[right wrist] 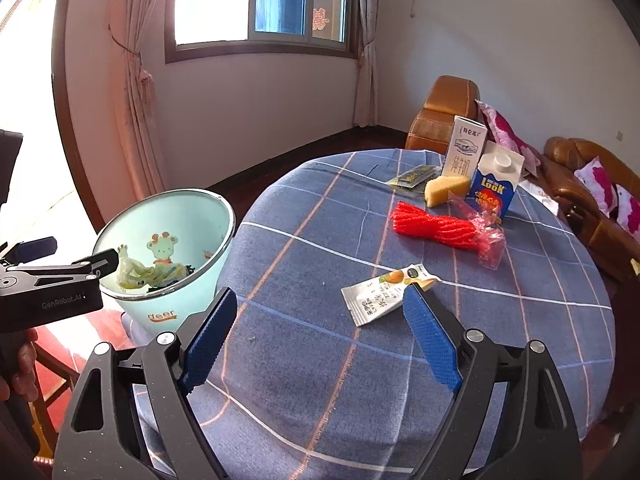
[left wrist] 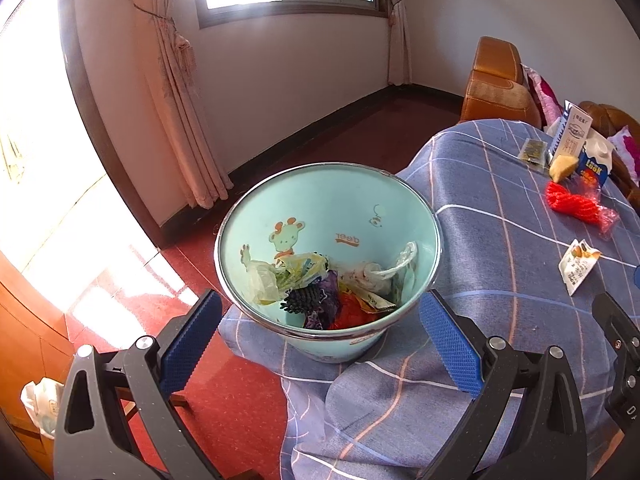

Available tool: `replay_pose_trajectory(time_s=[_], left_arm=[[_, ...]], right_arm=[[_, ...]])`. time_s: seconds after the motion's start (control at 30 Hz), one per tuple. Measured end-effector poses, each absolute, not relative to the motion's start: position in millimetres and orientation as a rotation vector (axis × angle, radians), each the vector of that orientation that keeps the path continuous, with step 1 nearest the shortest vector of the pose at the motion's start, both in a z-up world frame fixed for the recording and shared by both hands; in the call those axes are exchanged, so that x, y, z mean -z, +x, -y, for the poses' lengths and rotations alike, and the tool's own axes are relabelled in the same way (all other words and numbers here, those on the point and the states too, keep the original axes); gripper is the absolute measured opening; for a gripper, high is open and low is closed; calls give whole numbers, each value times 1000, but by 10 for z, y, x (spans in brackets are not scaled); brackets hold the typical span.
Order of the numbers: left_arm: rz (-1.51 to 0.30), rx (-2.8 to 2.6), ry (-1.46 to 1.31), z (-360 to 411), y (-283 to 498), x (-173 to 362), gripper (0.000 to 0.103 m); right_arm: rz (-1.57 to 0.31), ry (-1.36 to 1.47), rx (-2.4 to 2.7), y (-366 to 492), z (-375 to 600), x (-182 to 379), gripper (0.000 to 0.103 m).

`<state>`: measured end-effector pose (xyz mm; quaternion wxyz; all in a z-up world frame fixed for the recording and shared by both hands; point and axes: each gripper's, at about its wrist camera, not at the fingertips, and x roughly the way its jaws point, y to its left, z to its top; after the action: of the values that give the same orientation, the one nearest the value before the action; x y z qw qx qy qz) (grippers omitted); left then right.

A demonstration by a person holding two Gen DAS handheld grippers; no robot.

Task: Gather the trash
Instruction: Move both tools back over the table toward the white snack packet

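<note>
Both the left gripper (left wrist: pixel 320 334) and the right gripper (right wrist: pixel 318 334) stand wide and hold nothing. Just ahead of the right one, a white printed sachet (right wrist: pixel 382 296) lies on the blue checked desk (right wrist: pixel 304 216). The pale-blue cartoon pail (left wrist: pixel 326 216) already holds several wrappers, so the job looks partly done. Six pieces remain: the sachet, one red net bundle (right wrist: pixel 436 226), one yellow sponge wedge (right wrist: pixel 444 189), one dark foil packet (right wrist: pixel 412 177) and two cartons (right wrist: pixel 494 190).

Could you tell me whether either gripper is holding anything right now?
No: the left gripper and right gripper are both open and empty.
</note>
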<state>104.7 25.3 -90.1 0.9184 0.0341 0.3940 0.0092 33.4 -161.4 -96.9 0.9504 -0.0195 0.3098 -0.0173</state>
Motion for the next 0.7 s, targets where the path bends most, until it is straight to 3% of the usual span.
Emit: replay_pose_trajectory(time_s=[0.5, 0.7], left_arm=[[-808, 197, 167, 415, 717, 1038, 97], [-825, 267, 181, 622, 693, 1089, 97]], right_arm=[[-670, 39, 266, -190, 2405, 1167, 84], [-689, 69, 320, -236, 2673, 1248, 68]])
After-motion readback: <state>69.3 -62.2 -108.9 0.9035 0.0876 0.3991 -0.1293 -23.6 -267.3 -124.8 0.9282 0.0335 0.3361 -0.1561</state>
